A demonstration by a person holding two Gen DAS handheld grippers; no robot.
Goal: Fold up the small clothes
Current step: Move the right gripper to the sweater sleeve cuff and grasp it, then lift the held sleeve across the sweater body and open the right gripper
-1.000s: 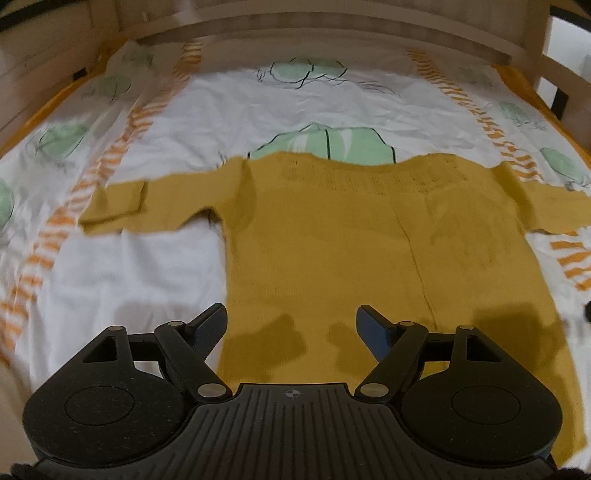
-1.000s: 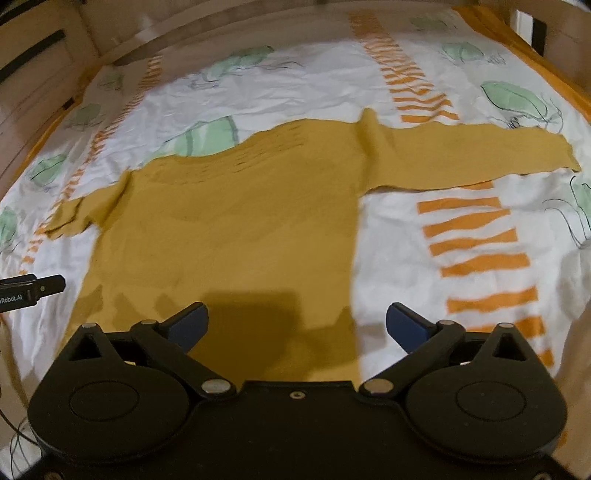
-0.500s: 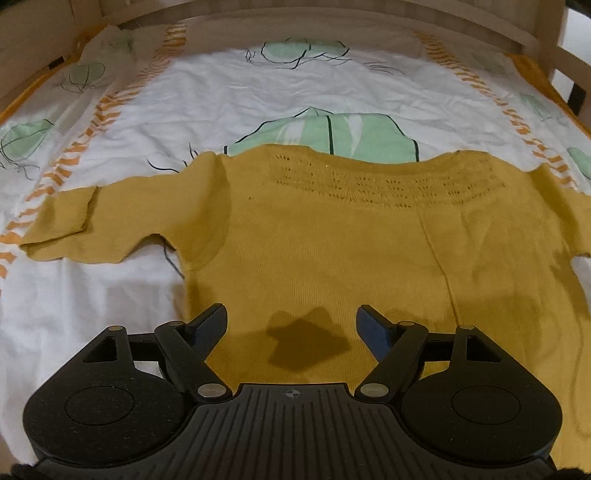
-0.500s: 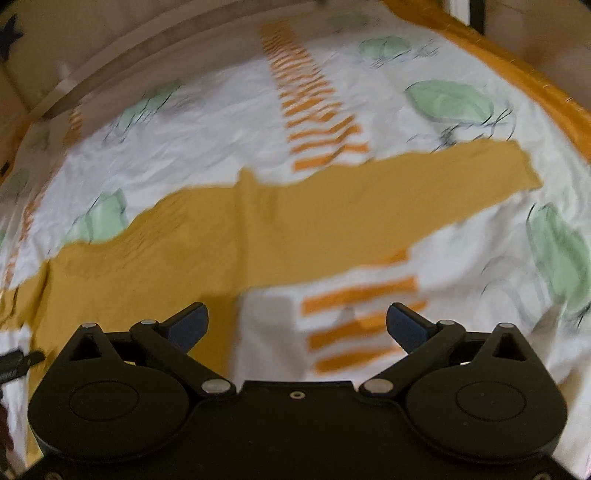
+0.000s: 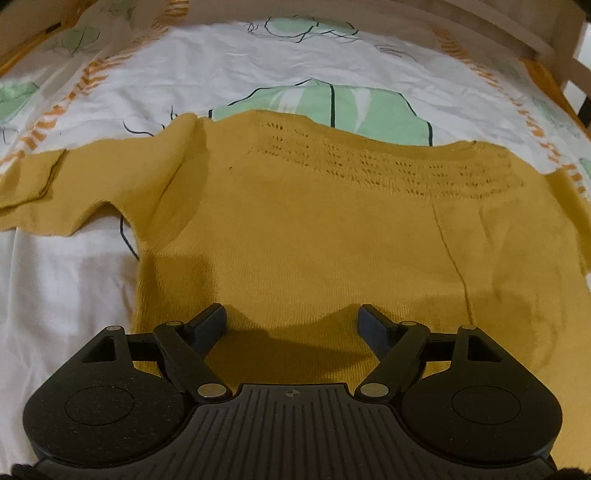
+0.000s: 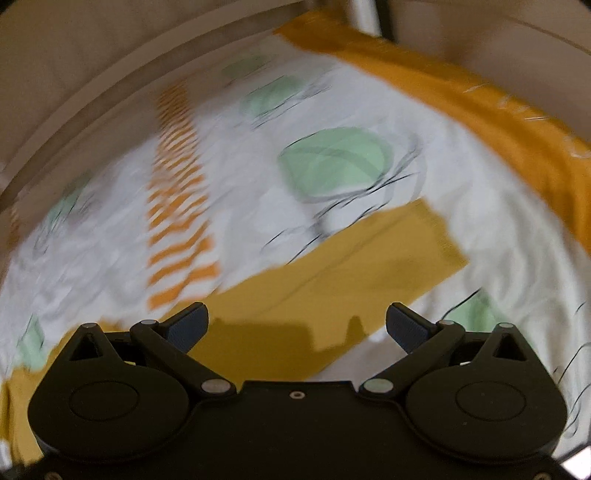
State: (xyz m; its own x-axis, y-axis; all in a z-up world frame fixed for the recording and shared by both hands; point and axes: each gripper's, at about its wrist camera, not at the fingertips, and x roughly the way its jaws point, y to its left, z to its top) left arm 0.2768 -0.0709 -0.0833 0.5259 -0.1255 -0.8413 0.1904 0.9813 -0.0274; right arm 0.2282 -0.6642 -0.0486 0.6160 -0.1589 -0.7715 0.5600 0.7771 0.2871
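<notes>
1. The left gripper (image 5: 291,319) hangs over the lower body of the mustard sweater (image 5: 332,240), its jaws opening, nothing clamped between them.
2. The right gripper (image 6: 295,325) stands wide apart over the sweater's right sleeve (image 6: 332,280), gripping nothing; this view is blurred.
3. The sweater lies flat, sleeves spread, on the white bedsheet (image 5: 66,280) printed with green leaves.
4. Beyond runs a wooden bed frame (image 5: 480,22).
</notes>
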